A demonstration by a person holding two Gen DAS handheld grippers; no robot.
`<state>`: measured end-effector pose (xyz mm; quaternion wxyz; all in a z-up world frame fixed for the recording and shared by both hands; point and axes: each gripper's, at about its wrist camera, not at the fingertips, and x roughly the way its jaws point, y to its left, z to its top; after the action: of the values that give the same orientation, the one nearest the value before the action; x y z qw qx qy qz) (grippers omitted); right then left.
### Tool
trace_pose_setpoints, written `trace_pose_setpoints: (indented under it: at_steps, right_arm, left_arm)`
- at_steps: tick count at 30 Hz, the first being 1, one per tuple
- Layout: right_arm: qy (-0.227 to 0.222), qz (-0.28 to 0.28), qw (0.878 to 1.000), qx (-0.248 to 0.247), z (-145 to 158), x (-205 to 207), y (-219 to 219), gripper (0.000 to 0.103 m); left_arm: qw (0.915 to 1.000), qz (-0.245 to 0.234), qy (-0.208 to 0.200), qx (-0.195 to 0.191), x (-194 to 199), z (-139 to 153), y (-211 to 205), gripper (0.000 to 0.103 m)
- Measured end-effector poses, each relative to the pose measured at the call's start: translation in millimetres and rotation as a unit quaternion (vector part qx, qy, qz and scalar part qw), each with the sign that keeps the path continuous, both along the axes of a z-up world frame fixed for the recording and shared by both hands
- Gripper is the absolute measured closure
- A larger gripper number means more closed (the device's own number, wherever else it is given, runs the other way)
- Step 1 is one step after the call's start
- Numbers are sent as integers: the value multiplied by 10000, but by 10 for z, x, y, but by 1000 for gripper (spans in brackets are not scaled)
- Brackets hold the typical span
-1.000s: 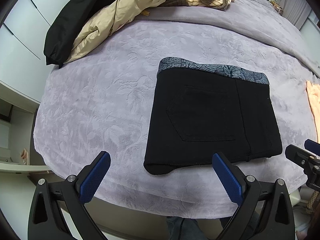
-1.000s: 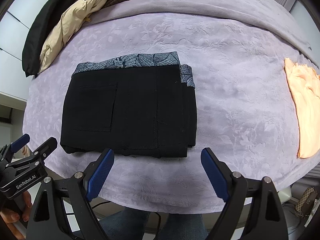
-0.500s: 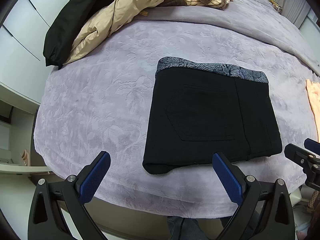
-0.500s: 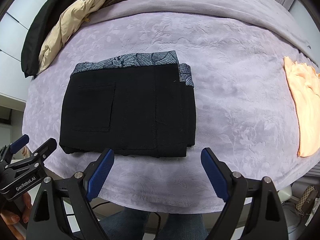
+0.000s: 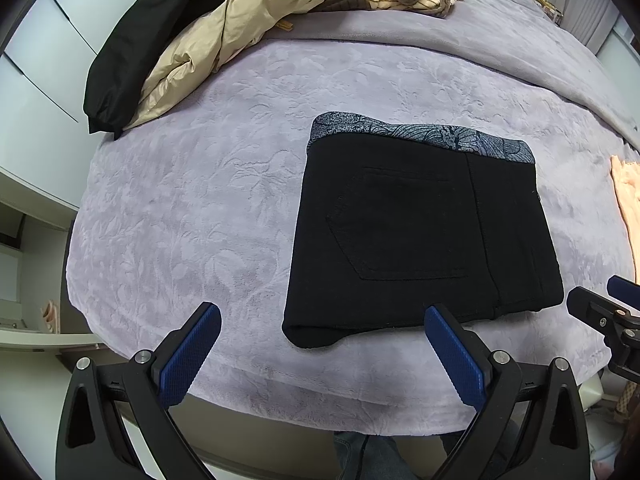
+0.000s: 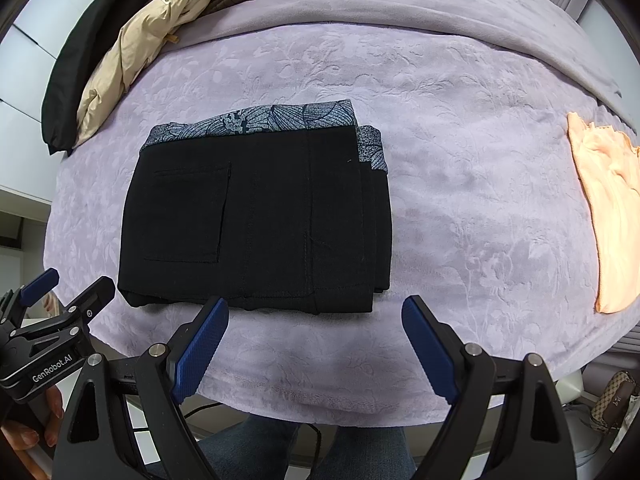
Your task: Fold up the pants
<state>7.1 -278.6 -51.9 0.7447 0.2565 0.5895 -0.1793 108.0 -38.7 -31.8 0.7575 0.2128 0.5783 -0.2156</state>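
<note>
The black pants lie folded into a compact rectangle on the lilac embossed blanket that covers the bed. A rear patch pocket faces up on the top layer, outlined by stitching, and a vertical seam runs down the cloth beside it. Along the far edge a band of grey-blue leaf-print fabric shows, and in the right wrist view more of the same print peeks out at the far right corner, where the stacked layers step slightly past one another. The near edge is a rounded fold, thickest at its left corner.

The left gripper hangs above the near edge of the bed with its blue-padded fingers spread wide and nothing between them. The pants lie just beyond its tips, offset toward its right finger, whose tip overlaps the near hem in that view; contact cannot be told. The right gripper is likewise wide open and empty. The folded bundle lies beyond and to the left of its gap, with its left fingertip at the near hem.

A beige jacket and a black garment are heaped at the far left of the bed, and a peach cloth lies well to the right of the pants.
</note>
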Motion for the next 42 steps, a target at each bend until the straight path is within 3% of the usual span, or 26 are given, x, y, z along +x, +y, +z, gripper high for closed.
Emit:
trace_pose_setpoints:
  at_steps: [42]
  right_arm:
    - [19, 19, 10000, -25, -20, -10, -8, 12]
  left_arm:
    - [10000, -59, 20, 15, -35, -9, -42, 1]
